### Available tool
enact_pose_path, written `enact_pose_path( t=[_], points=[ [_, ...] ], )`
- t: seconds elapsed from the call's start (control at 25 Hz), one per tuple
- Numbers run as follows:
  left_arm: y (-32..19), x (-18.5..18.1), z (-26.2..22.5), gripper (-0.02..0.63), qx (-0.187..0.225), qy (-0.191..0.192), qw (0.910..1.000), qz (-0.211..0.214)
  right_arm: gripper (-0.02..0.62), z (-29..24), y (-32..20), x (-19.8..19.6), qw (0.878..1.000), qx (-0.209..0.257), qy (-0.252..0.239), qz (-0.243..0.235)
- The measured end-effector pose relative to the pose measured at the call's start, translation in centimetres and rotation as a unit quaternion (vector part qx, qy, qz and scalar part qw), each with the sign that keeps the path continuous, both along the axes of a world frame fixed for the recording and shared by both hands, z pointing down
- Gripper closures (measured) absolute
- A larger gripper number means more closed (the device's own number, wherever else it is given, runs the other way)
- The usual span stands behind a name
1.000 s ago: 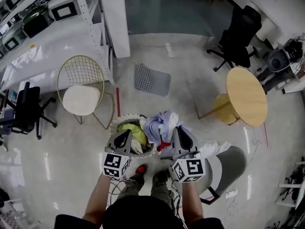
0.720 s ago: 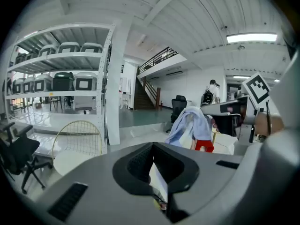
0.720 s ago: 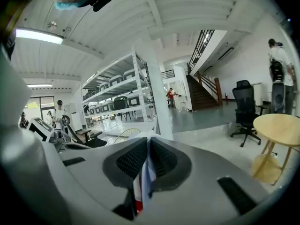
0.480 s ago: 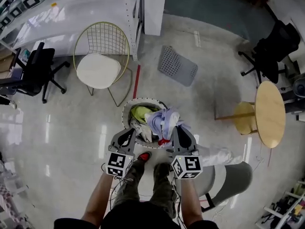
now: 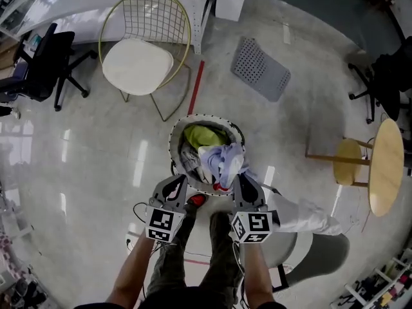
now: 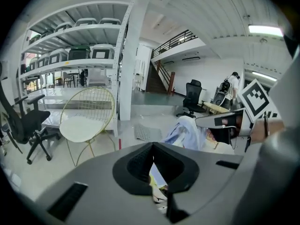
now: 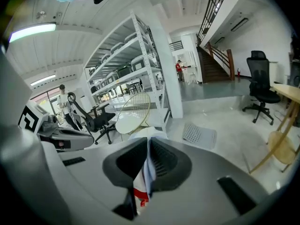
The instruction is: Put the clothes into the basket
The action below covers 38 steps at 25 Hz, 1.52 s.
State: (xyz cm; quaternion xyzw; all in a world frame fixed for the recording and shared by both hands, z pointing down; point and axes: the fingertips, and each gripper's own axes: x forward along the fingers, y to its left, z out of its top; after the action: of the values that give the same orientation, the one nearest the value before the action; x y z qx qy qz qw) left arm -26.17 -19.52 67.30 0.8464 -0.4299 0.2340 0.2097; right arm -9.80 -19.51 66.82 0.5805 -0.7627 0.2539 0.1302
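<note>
A round white perforated basket (image 5: 175,140) stands on the floor just ahead of my feet. It holds a yellow-green garment (image 5: 201,135) and other clothes. My right gripper (image 5: 241,184) is shut on a pale blue and white bundle of clothes (image 5: 222,161) with a red patch. The bundle hangs over the basket's near right rim. In the right gripper view the cloth (image 7: 143,177) is pinched between the pads of that gripper (image 7: 148,139). My left gripper (image 5: 172,188) is at the basket's near left rim, its tips closed together (image 6: 152,144) with nothing gripped.
A yellow wire chair with a white cushion (image 5: 138,60) stands beyond the basket on the left. A grey perforated panel (image 5: 261,69) lies on the floor behind it. White cloth (image 5: 302,216) lies on a grey seat at my right. A wooden stool (image 5: 351,161) and round table (image 5: 386,166) stand far right.
Both grippers have come down toward the basket, the right one carrying the bundle. The bundle now hangs lower, over the basket's rim. The head view has shifted forward.
</note>
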Motion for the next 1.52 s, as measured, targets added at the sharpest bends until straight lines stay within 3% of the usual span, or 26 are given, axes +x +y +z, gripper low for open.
enact_pose_path(
  t=[0.44, 0.96, 1.0, 1.04, 1.08, 1.16, 1.52],
  points=[
    [0.2, -1.1, 8.2, 0.598, -0.050, -0.012, 0.9984, -0.024, 0.552, 12.1, 0.6, -1.6, 0.997, -0.076, -0.009, -0.015],
    [0.0, -1.4, 12.2, 0.598, -0.078, -0.018, 0.9964, -0.027, 0.551, 18.6, 0.4, -2.6, 0.992, -0.118, -0.007, -0.036],
    [0.0, -1.3, 12.2, 0.598, -0.078, -0.017, 0.9965, -0.026, 0.517, 18.4, 0.4, -2.8, 0.993, -0.115, -0.009, -0.041],
    [0.1, -1.4, 12.1, 0.600, -0.077, -0.018, 0.9966, -0.025, 0.427, 18.2, 0.4, -3.2, 0.993, -0.112, -0.012, -0.046],
    [0.1, -1.4, 11.9, 0.598, -0.076, -0.018, 0.9967, -0.024, 0.385, 17.9, 0.3, -3.6, 0.993, -0.108, -0.013, -0.051],
    [0.0, -1.4, 11.3, 0.600, -0.072, -0.017, 0.9970, -0.022, 0.342, 17.2, 0.2, -3.9, 0.993, -0.100, -0.009, -0.056],
    [0.1, -1.4, 6.9, 0.598, -0.043, -0.009, 0.9989, -0.016, 0.316, 12.3, 0.0, -4.0, 0.996, -0.072, -0.008, -0.047]
  ],
)
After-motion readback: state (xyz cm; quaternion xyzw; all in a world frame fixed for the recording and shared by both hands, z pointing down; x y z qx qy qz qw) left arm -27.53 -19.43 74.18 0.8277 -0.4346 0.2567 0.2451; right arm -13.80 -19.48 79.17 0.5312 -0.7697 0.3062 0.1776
